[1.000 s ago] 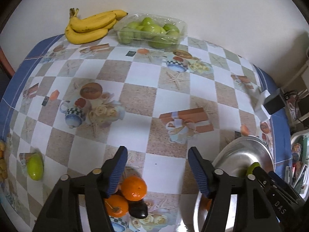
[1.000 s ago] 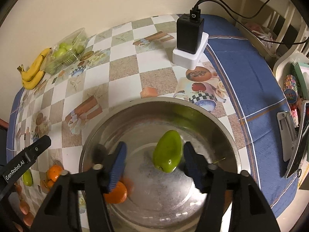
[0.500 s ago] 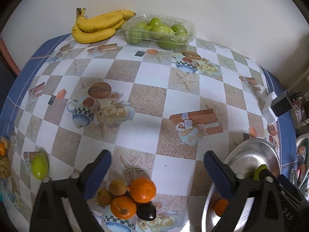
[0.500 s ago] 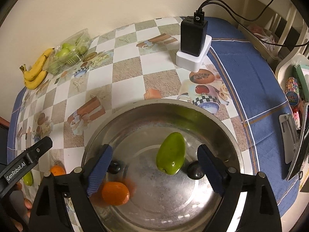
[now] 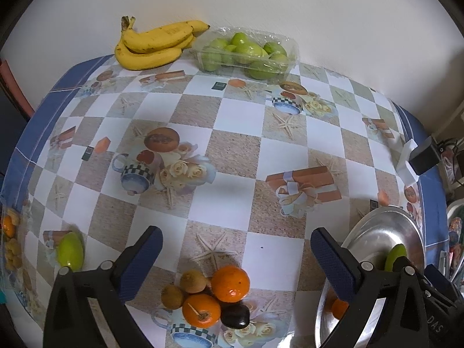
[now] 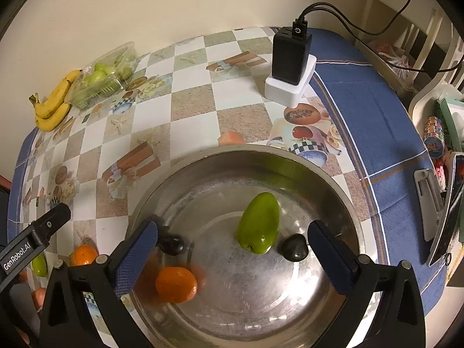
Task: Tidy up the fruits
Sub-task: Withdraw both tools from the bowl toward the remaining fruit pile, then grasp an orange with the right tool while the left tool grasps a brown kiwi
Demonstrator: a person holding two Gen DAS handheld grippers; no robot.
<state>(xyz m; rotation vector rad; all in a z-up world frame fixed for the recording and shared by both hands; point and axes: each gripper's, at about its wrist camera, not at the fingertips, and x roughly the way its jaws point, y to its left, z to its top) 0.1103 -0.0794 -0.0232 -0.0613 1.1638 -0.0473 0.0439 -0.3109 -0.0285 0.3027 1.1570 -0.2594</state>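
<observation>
My left gripper (image 5: 235,240) stands open over a small pile on the tablecloth: two oranges (image 5: 230,279), two brown kiwis (image 5: 192,281) and a dark fruit (image 5: 235,316). Nothing sits between its pads. A green mango (image 5: 69,250) lies alone at the left. My right gripper (image 6: 232,232) hangs above the steel bowl (image 6: 203,162), its jaws opening with nothing gripped between them. Down in the bowl lie a green mango (image 6: 258,223), an orange (image 6: 176,284) and two dark fruits (image 6: 295,247).
Bananas (image 5: 156,43) and a clear tray of green fruit (image 5: 246,53) sit at the far edge by the wall. A black charger on a white block (image 6: 291,55) stands beyond the bowl, its cables trailing right. More small fruit lies at the left edge (image 5: 8,240).
Both grippers' jaws have spread wide. The left wrist view has shifted so that more of the fruit pile shows. In the bowl the orange and two dark fruits are now uncovered.
</observation>
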